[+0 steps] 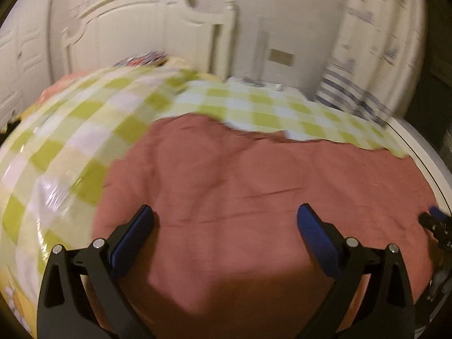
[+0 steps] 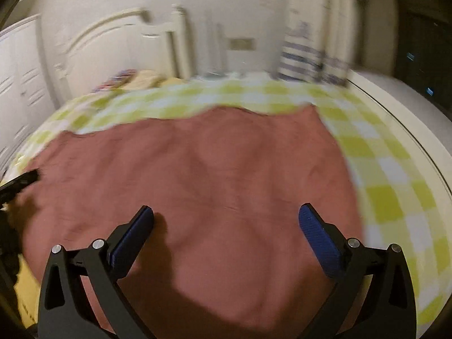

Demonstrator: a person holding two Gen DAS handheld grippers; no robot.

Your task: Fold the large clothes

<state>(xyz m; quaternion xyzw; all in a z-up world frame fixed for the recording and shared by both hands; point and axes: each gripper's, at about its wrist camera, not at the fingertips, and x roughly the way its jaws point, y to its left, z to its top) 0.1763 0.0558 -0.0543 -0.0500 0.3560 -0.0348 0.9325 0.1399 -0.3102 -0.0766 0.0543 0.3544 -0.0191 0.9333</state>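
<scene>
Fingers on left gripper (image 1: pixel 225 216) and right gripper (image 2: pixel 226 216) spread wide apart, empty, above the pink garment (image 1: pixel 254 186). Garment lies flat on checked bedspread (image 2: pixel 381 175), short of headboard (image 1: pixel 135 25). Risk: pinching bedspread w/ garment; frames blurred, aim uncertain.

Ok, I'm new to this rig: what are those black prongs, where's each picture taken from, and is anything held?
There is no robot arm: a person holds a two-finger gripper in each hand, with a fisheye camera looking along its fingers. One picture is from the left gripper, the other from the right gripper. The black prongs with blue pads are the fingers. A reddish garment lies spread on a green-checked bed cover. Both grippers are open above it, holding nothing.
</scene>
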